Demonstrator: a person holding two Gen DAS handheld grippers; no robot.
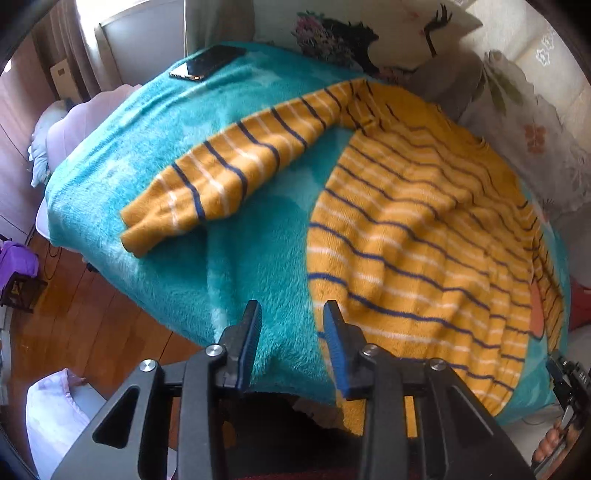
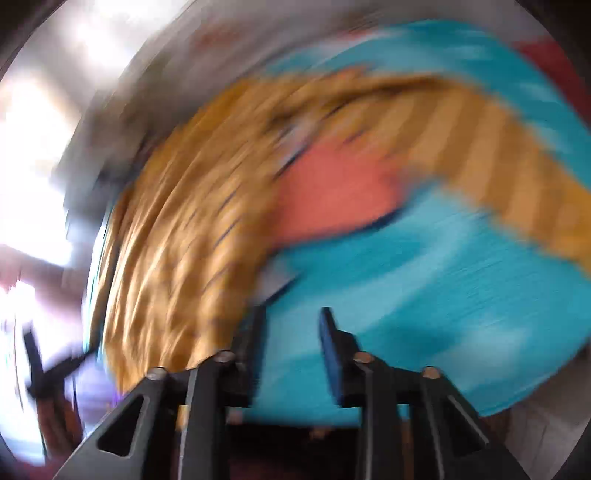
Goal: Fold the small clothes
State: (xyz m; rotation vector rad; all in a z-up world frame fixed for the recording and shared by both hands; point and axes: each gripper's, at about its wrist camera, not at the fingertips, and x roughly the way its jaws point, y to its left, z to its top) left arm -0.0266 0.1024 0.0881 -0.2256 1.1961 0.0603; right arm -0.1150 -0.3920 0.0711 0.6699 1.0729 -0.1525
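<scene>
Mustard-yellow knit with navy and white stripes, a small sweater (image 1: 424,236) lies spread flat on a fluffy teal blanket (image 1: 236,266) that covers a small table. Its body fills the right half of the left wrist view, the hem running toward the near edge of the blanket, while one sleeve (image 1: 229,170) stretches out to the left, its cuff resting on the teal pile well apart from the body. A dark phone (image 1: 208,62) sits on the far corner of the blanket, clear of the garment. Floral cushions (image 1: 332,33) back the far side, and wooden floor (image 1: 85,314) shows below the table's left edge.

The left gripper (image 1: 291,314) hangs over the near edge of the blanket with its two blue-padded fingers (image 1: 334,332) spread apart, nothing between them; the right-hand pad sits just over the edge of the sweater's hem.

The right wrist view is heavily smeared. It still shows the sweater (image 2: 177,251) on the left of the frame, its other sleeve (image 2: 509,155) reaching right across the blanket (image 2: 424,280), and an orange patch (image 2: 332,192) of the blanket's pattern between the two. The right gripper (image 2: 291,321) holds its fingers apart above the teal surface, just beside the sweater's edge, gripping nothing.
</scene>
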